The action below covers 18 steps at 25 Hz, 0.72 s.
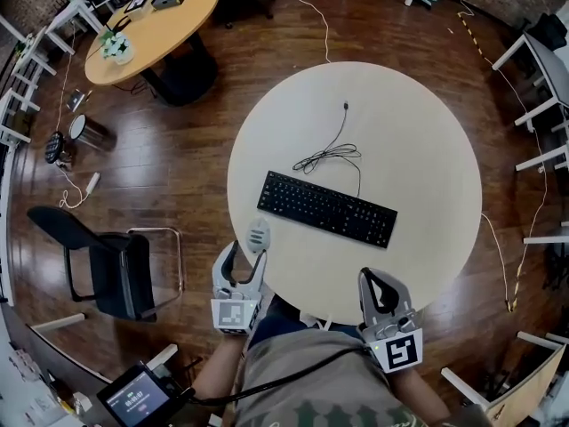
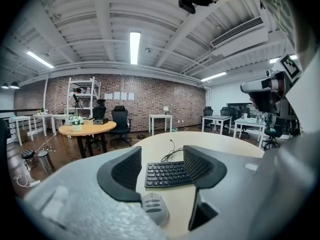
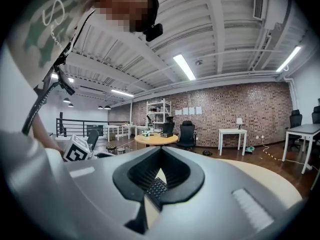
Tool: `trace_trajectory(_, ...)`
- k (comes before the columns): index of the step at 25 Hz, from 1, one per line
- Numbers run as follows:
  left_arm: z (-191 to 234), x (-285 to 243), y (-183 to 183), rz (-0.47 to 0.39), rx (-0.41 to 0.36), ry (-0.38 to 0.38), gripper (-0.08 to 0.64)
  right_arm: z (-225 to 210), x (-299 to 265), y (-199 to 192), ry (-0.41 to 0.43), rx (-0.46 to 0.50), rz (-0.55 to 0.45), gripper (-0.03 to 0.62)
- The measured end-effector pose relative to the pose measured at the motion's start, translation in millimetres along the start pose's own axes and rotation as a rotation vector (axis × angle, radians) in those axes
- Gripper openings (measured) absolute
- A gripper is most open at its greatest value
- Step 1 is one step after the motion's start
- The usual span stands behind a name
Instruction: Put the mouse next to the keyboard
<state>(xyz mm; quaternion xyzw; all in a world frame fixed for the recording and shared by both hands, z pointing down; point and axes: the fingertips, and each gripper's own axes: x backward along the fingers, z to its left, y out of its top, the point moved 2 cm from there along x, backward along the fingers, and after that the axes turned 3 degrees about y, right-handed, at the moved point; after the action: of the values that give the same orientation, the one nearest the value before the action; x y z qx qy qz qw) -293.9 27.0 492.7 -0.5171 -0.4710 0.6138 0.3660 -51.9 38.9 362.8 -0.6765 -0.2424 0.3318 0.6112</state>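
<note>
Nearest the camera, the person's patterned shirt [image 1: 311,390] is seen at the bottom of the head view, with a small lit screen [image 1: 135,400] to its left. Just ahead, both claws are held over the near rim of the round pale desk [image 1: 418,149], each carrying its marker cube. The left claw [image 1: 244,254] is spread wide, and nothing is pressed by its pads. The grey mouse [image 1: 258,235] lies on the desk just beyond its tips, low between the two jaws in the left gripper view and closer to the left one. The mouse is placed near the desk's edge, just off the keyboard's near left corner and not touching it. The right claw [image 1: 372,278] is closed tip to tip with nothing gripped, and only a hollow is left between its pads. Farther on, the black keyboard [image 1: 327,208] is laid slantwise across the middle of the desk. Behind it, a thin black cable [image 1: 331,152] is loosely coiled and trailed toward the far side. Beyond the desk, a black chair [image 1: 111,269] stands on the wooden floor [image 1: 178,149] at the left. A second, wooden desk [image 1: 169,29] is seen at the far upper left.
</note>
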Motion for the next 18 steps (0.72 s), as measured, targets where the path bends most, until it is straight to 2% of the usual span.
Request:
trace_trajectory(7,13,-23,-25,0.051,-0.012,-0.02,0.272,24,-7,-2,0.045,-0.005,0.023,0.005)
trace_trajectory(13,13,-40,-74,0.106,0.026,-0.04,0.272,27,-10,-3,0.056,0.011,0.043,0.005)
trace_trajectory(18,20,-51,-106,0.173,0.042,-0.016,0.273,31,-6,-13,0.045,-0.01,0.081,0.005)
